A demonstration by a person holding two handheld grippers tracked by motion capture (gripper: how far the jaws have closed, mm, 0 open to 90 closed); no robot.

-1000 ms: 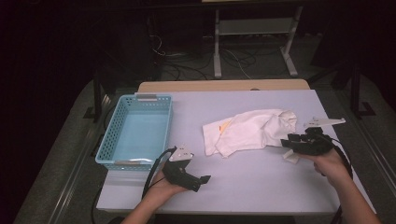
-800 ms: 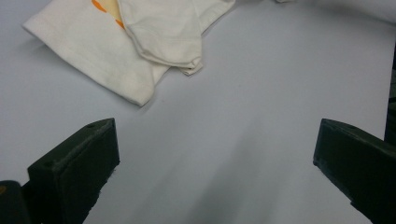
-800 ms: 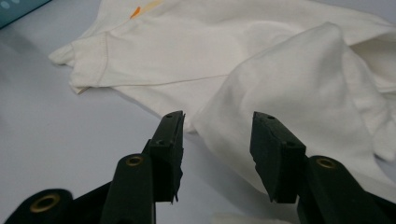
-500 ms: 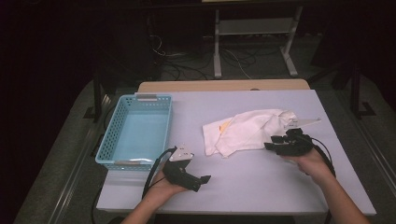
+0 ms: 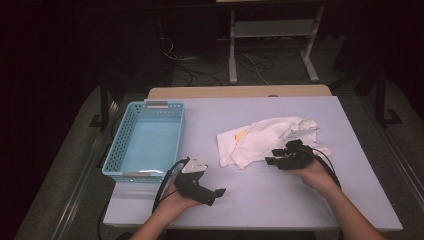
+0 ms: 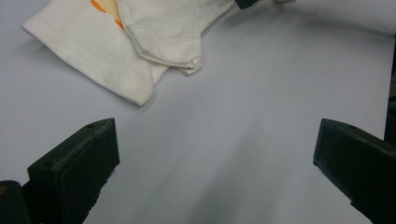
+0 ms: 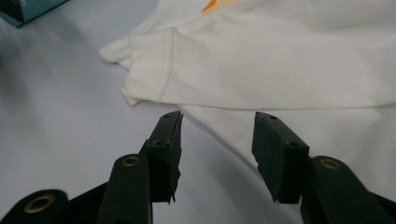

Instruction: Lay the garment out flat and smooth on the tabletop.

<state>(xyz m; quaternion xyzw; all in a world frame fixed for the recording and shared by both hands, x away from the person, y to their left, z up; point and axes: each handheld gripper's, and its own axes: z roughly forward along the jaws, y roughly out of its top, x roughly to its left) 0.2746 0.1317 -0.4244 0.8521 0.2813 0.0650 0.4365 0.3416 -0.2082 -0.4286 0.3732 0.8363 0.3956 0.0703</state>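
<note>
- Right gripper has slid in from the table's right edge toward the shirt; it now sits at the shirt's near-right hem. Left gripper hasn't shifted.
- Right jaws are part-spread, having opened slightly in the last second, with no pinch yet. In the right gripper view they straddle the hem edge: one jaw over bare table, the other over fabric. Cloth lies under the gap, pads not pressing on it.
- Left jaws are spread wide, nothing between them, just table in the left gripper view.
- Shirt is white, crumpled and loosely folded, with an orange print near its left end. It lies right of centre, long axis running left-right across the table, slightly tilted up to the right.
- Key relation: shirt lies directly ahead of the right jaws, touching distance. From the left gripper it is ahead and well apart; its near-left corner points at that gripper.
- Right hand is clearly nearer. Judgement: it takes the hem first and the left follows to the near-left corner.
- Basket is blue, empty, at the table's left, just beyond the left gripper and well apart from the shirt.
- Nothing stands between either gripper and the shirt. One risk: folded layers at the hem, so a pinch may catch more than one ply.
</note>
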